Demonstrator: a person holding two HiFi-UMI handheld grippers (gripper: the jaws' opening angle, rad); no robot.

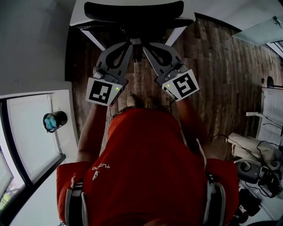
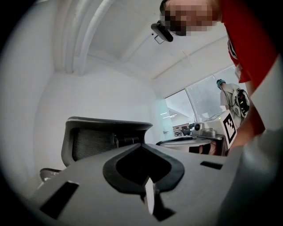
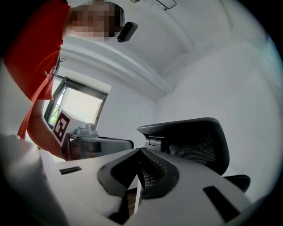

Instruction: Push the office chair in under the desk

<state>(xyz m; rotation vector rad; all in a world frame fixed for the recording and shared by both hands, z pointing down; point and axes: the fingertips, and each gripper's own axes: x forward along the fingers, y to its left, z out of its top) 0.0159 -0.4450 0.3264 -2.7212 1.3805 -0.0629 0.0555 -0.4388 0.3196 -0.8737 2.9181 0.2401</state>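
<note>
- Office chair (image 1: 132,11): black, curved plastic top rail w/ mesh back, is standing right at the edge of the flat white desk (image 1: 78,13).
- Left gripper (image 1: 131,43): matte grey jaws are pressing together, nothing btwn, tips pointing at the chair back.
- Right gripper (image 1: 144,44): likewise closing on nothing, ribbed pad showing.
- Dark wood-plank floor (image 1: 212,66) is lying underneath.

The person is wearing a red short-sleeved shirt (image 1: 146,172) with small white lettering (image 1: 101,167) on the left sleeve; the grey left tongs (image 1: 130,44) and right tongs (image 1: 145,45) are each carrying a white cube (image 1: 104,92) printed with black square markers
</note>
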